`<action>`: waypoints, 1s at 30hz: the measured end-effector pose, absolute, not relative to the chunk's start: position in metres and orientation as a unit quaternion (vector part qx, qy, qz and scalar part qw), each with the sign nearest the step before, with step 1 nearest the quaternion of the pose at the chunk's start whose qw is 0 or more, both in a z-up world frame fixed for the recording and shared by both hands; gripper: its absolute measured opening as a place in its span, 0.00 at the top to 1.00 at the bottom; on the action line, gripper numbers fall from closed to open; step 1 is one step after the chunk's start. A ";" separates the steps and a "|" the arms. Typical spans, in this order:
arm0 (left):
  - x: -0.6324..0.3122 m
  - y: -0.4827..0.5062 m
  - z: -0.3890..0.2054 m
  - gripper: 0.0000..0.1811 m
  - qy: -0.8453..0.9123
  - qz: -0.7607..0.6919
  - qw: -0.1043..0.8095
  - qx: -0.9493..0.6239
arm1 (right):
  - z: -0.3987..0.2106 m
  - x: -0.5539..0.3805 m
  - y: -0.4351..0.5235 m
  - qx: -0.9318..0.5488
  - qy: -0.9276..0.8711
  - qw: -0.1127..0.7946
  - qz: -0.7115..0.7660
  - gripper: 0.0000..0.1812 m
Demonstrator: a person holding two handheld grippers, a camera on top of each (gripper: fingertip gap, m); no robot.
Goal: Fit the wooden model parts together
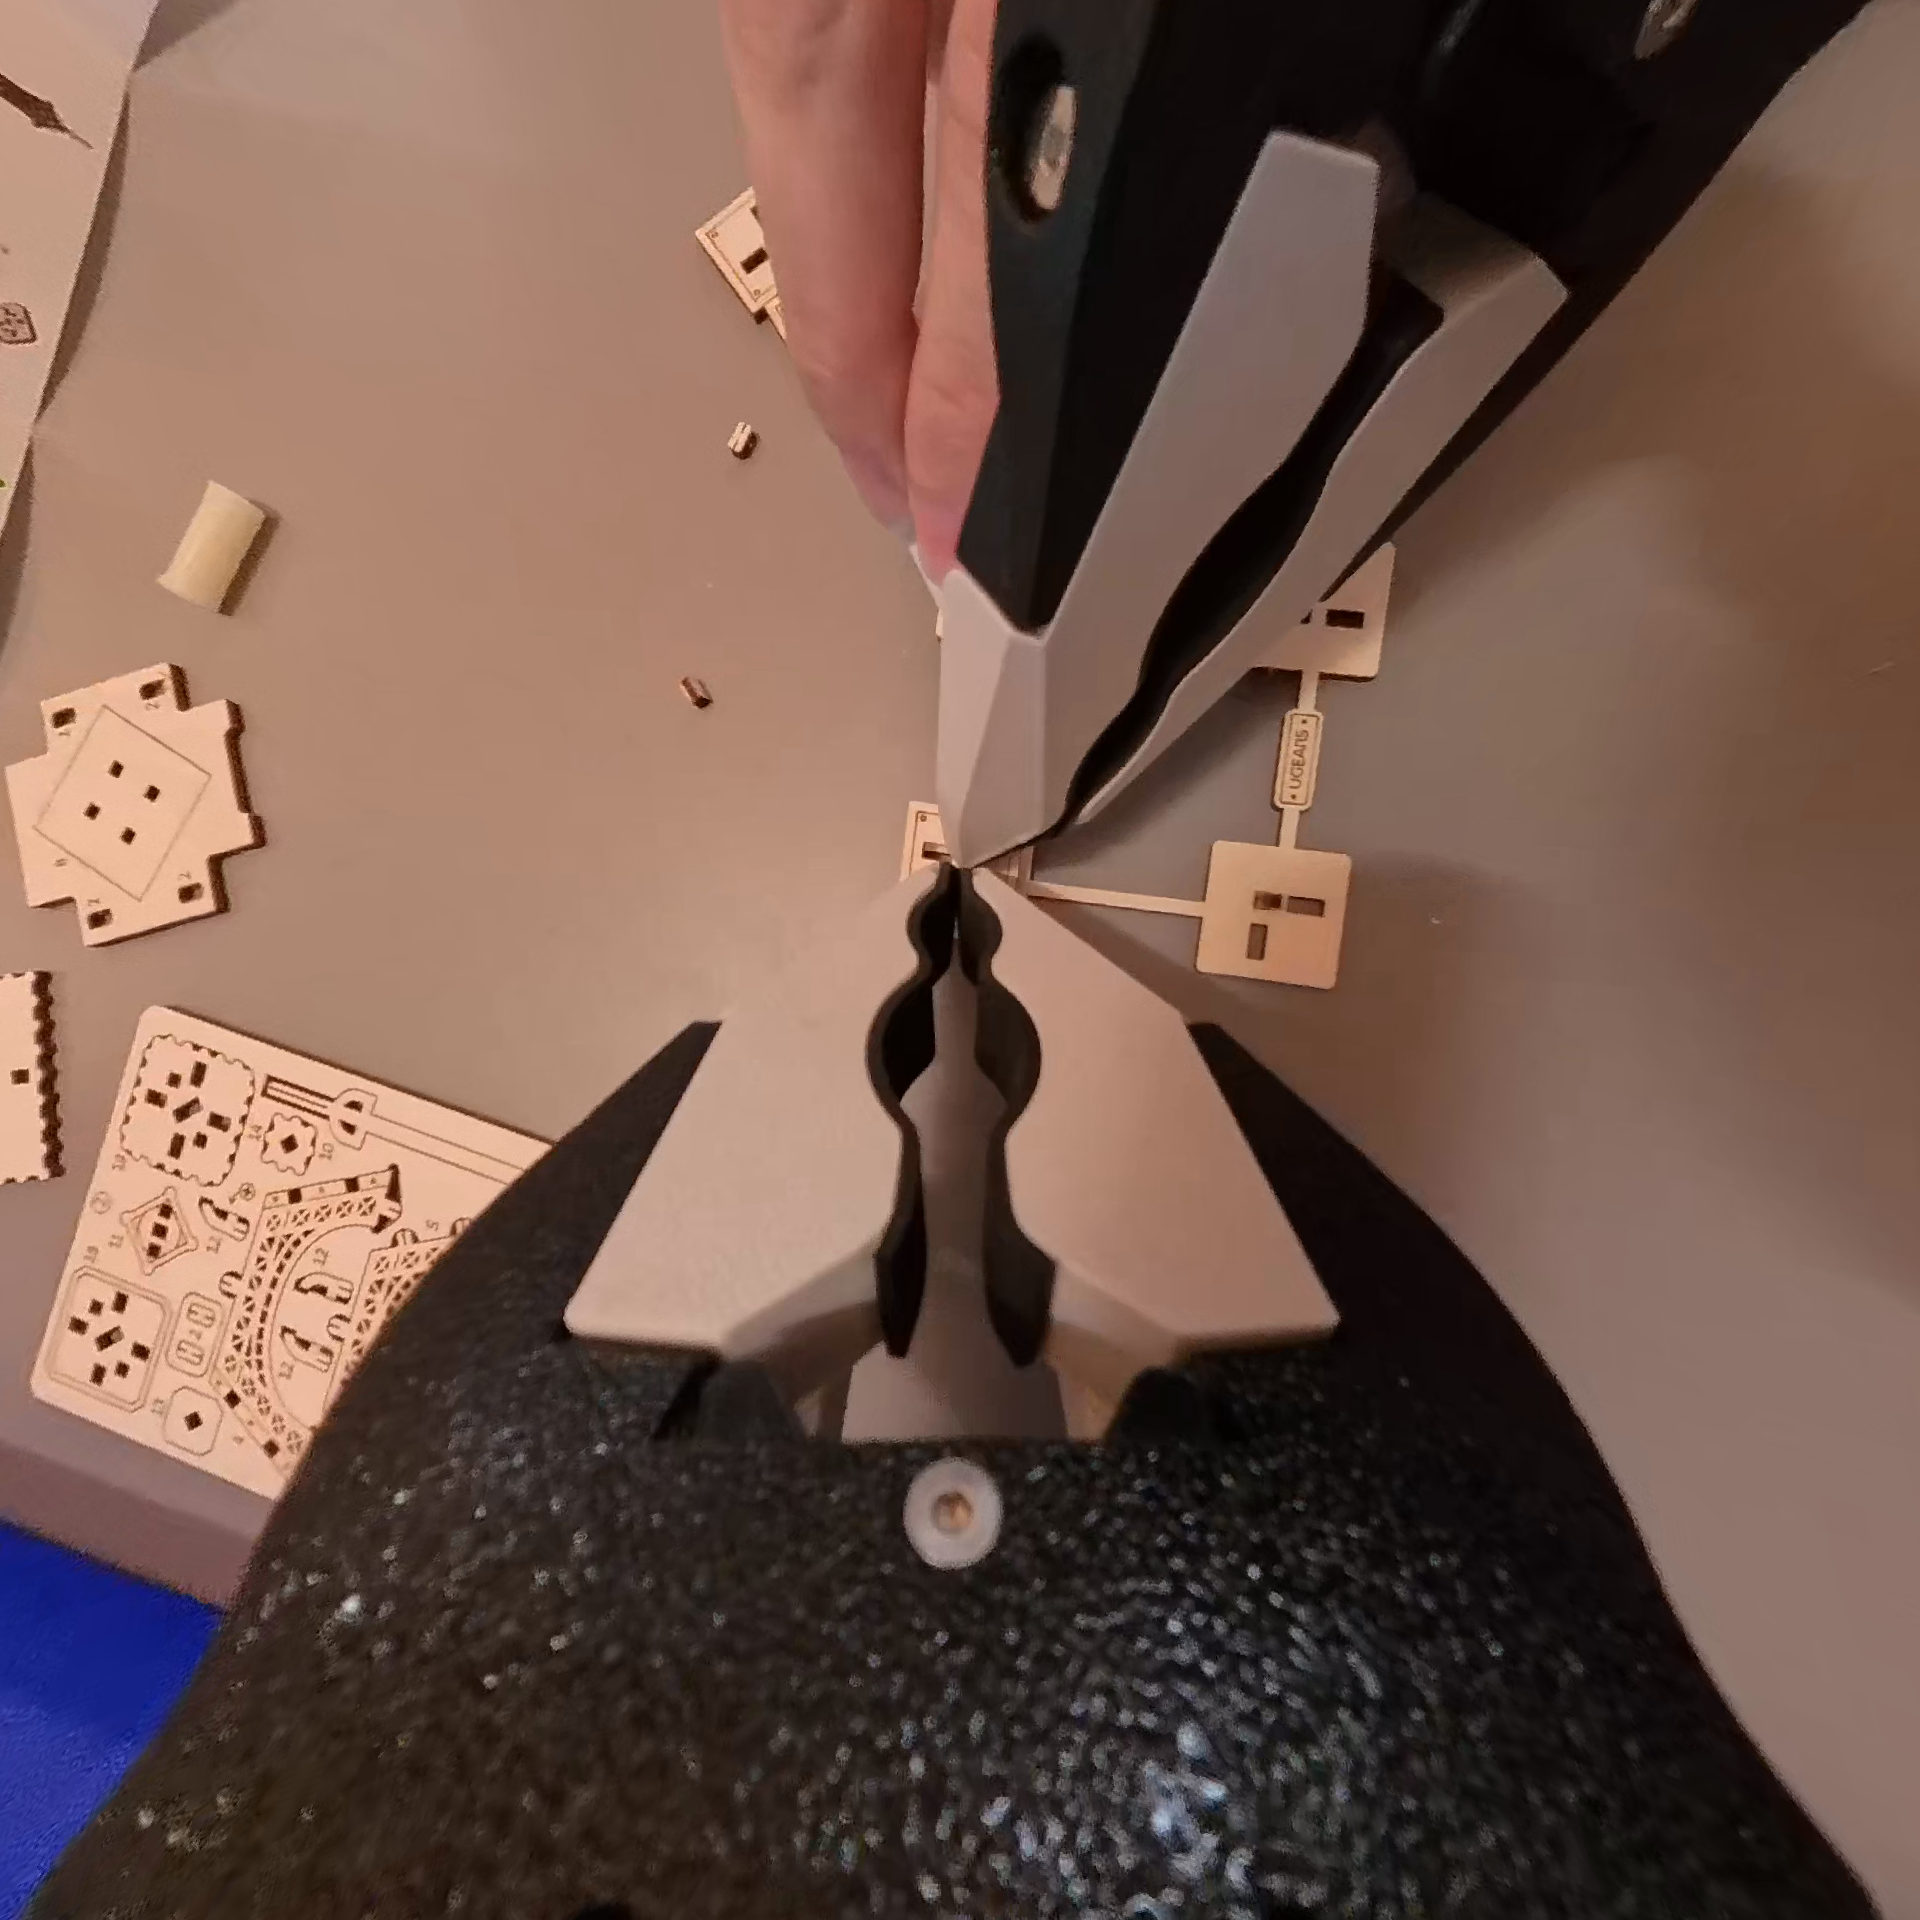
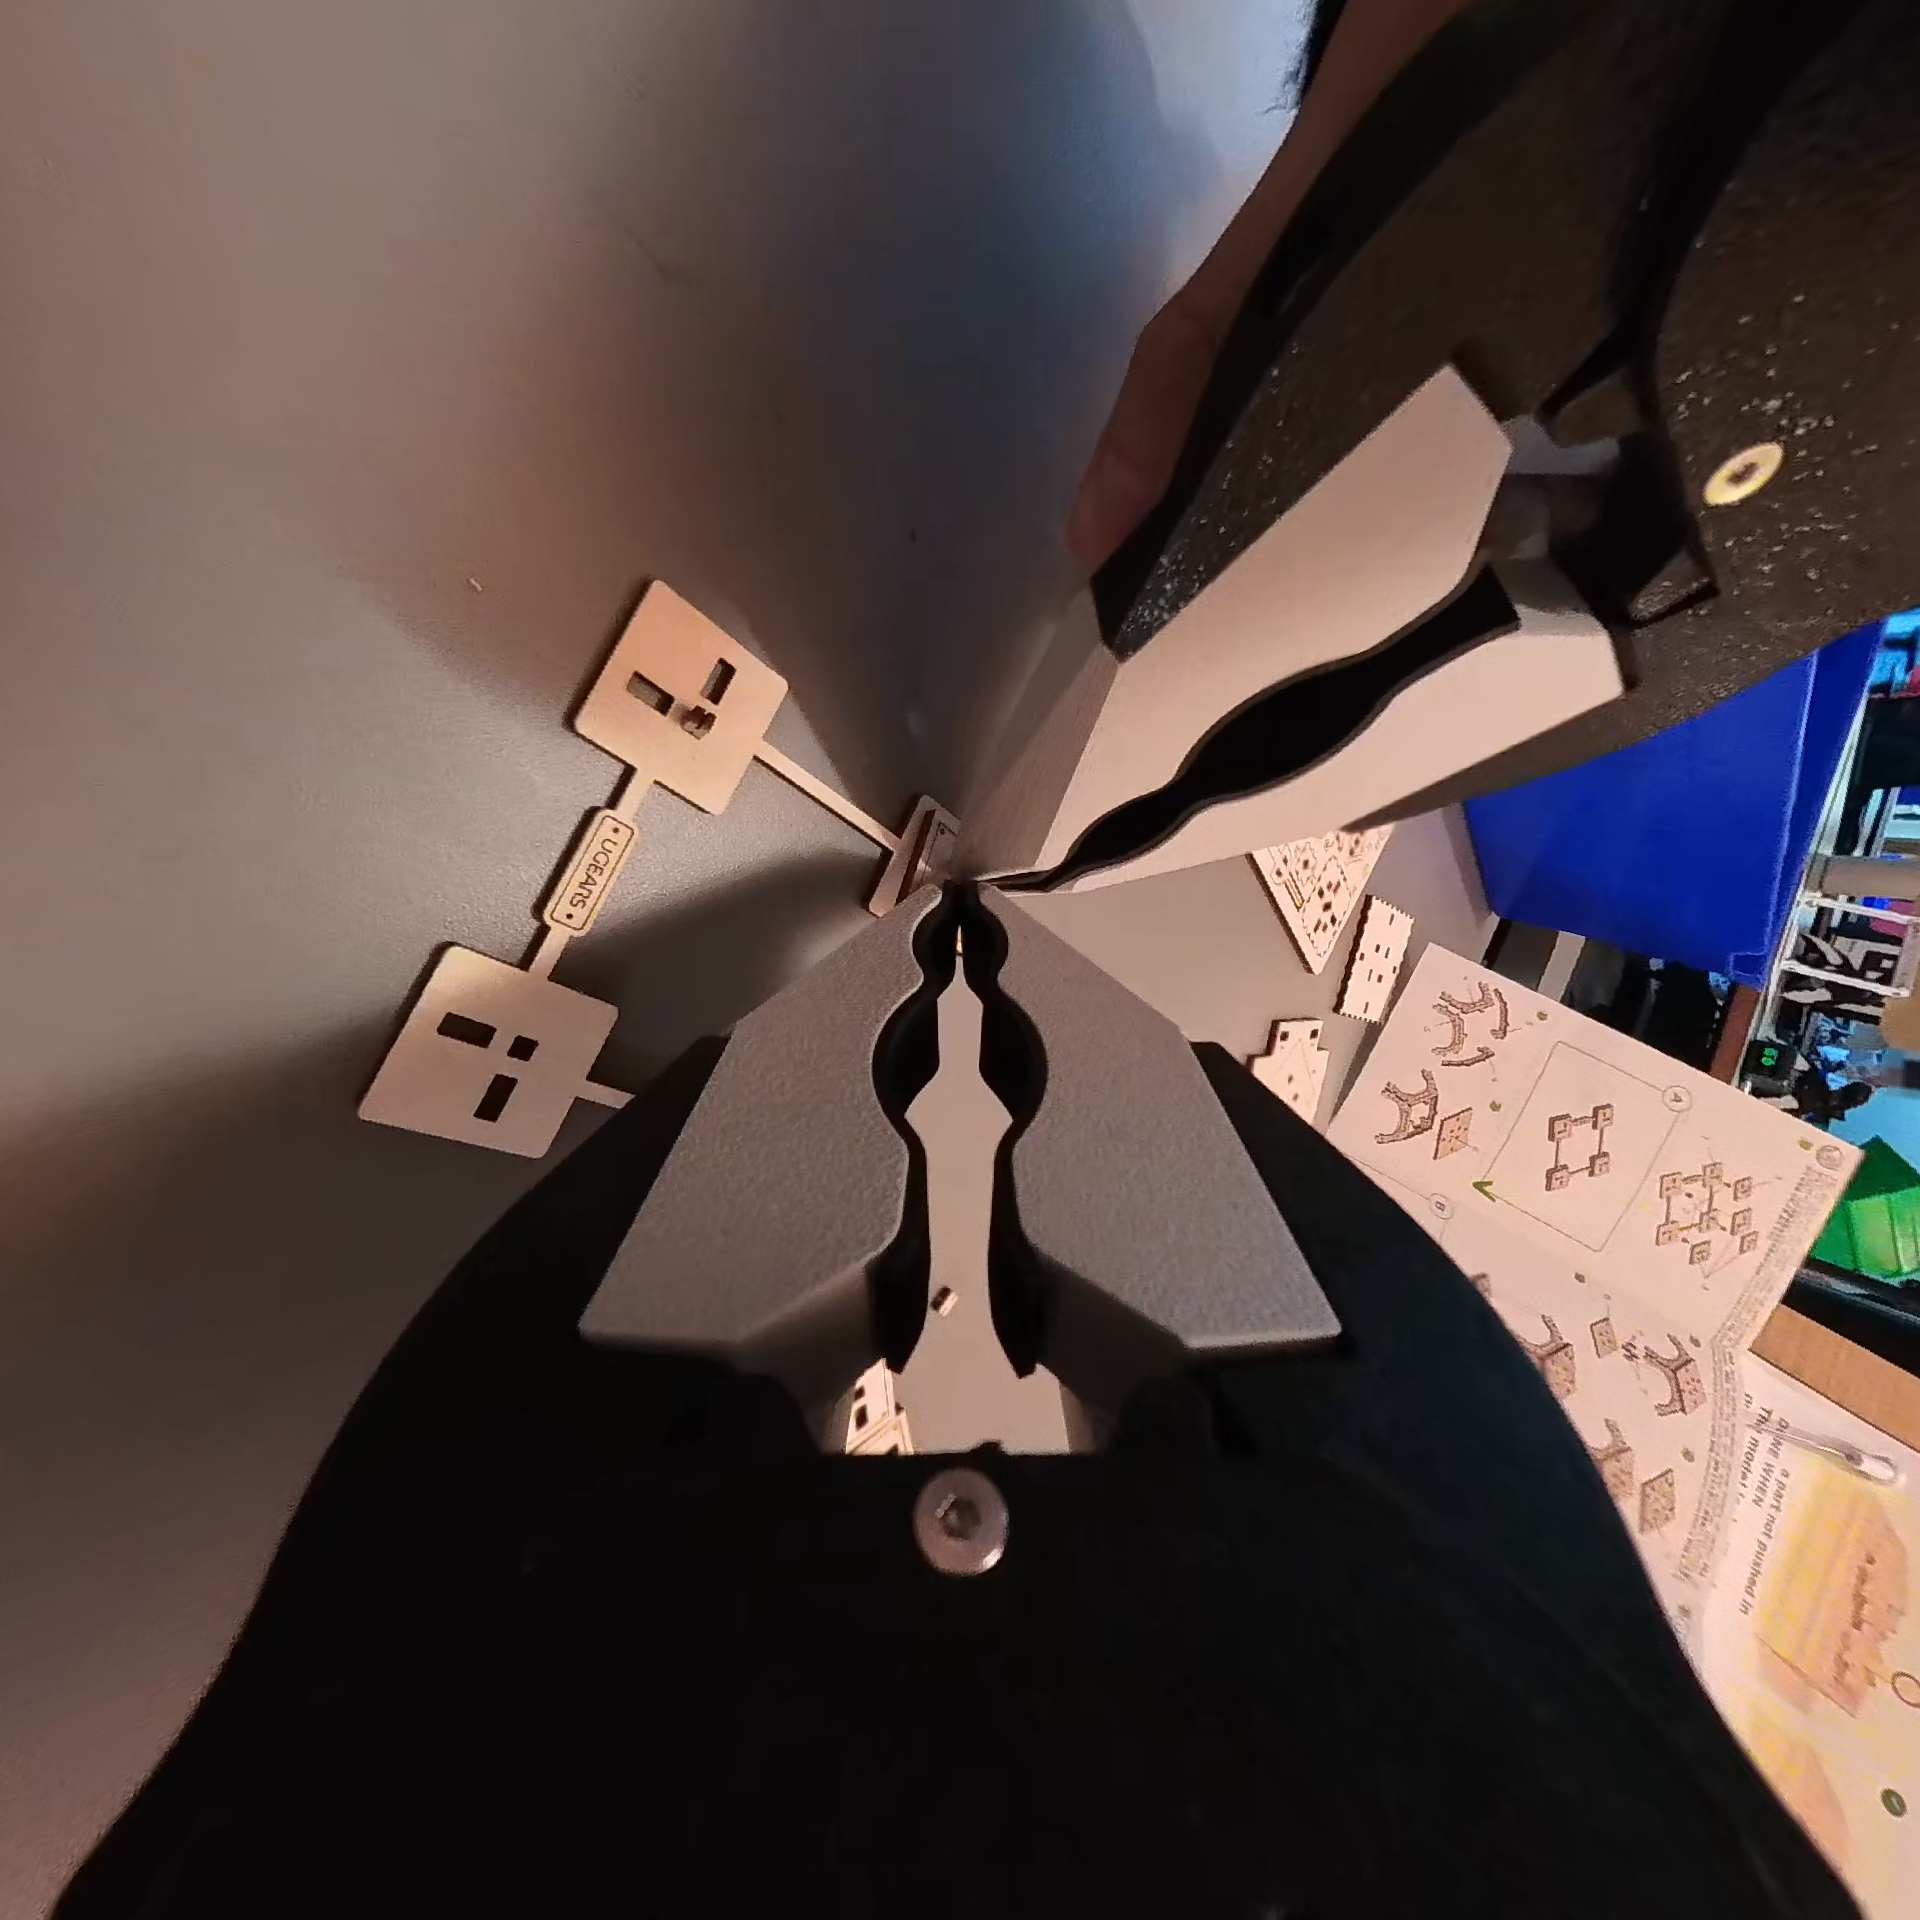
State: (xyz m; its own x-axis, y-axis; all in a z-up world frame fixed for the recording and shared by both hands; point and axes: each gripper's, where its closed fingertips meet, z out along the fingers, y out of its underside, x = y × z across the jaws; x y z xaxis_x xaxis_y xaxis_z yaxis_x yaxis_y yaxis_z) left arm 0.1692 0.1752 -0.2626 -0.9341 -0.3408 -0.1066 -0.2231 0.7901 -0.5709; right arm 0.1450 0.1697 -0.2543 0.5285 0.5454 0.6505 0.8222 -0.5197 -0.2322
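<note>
A flat wooden frame of squares joined by thin bars lies on the grey table [image 1: 520,416]. One square [image 1: 1273,914] is right of centre in the left wrist view; two squares [image 2: 681,696] [image 2: 488,1049] show in the right wrist view. My left gripper [image 1: 954,883] has its jaws shut, tips at the frame's small corner square [image 1: 923,836]. My right gripper [image 1: 987,844] comes in from the upper right, also shut, tips touching the same spot. In the right wrist view my right gripper [image 2: 956,896] and the left gripper [image 2: 987,883] meet at that corner square [image 2: 914,852]. Whether either pinches a small part is hidden.
On the left lie a cross-shaped wooden plate [image 1: 130,805], a laser-cut part sheet [image 1: 239,1247], a cream cylinder [image 1: 213,545] and two tiny wood bits [image 1: 696,691]. A hand [image 1: 862,260] holds the right gripper. An instruction sheet [image 2: 1558,1195] and a blue bin [image 2: 1662,831] are right. My left and right fingertips are right by each other. About 4 cm separates my right fingertips from the square [image 1: 1273,914].
</note>
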 end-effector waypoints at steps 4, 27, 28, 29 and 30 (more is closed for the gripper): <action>0.169 0.175 -0.263 1.00 0.943 -0.279 0.104 -0.147 | -0.254 0.145 0.169 -0.833 -0.404 0.272 -0.263 1.00; 0.168 0.173 -0.263 1.00 0.963 -0.231 0.059 -0.122 | -0.254 0.149 0.163 -0.826 -0.429 0.260 -0.258 1.00; 0.168 0.173 -0.263 1.00 0.965 -0.225 0.058 -0.120 | -0.254 0.149 0.163 -0.824 -0.432 0.256 -0.261 1.00; 0.168 0.173 -0.264 1.00 0.967 -0.220 0.056 -0.119 | -0.254 0.149 0.164 -0.823 -0.435 0.253 -0.264 1.00; 0.168 0.173 -0.264 1.00 0.968 -0.215 0.054 -0.119 | -0.254 0.150 0.164 -0.822 -0.437 0.251 -0.266 1.00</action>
State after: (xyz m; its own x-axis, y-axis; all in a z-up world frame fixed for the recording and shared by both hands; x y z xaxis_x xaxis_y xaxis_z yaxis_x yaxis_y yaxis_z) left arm 0.1679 0.1730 -0.2636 -0.9659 -0.2531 -0.0538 -0.2066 0.8796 -0.4285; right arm 0.1495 0.1638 -0.2539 0.4761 0.5856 0.6560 0.8521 -0.4917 -0.1795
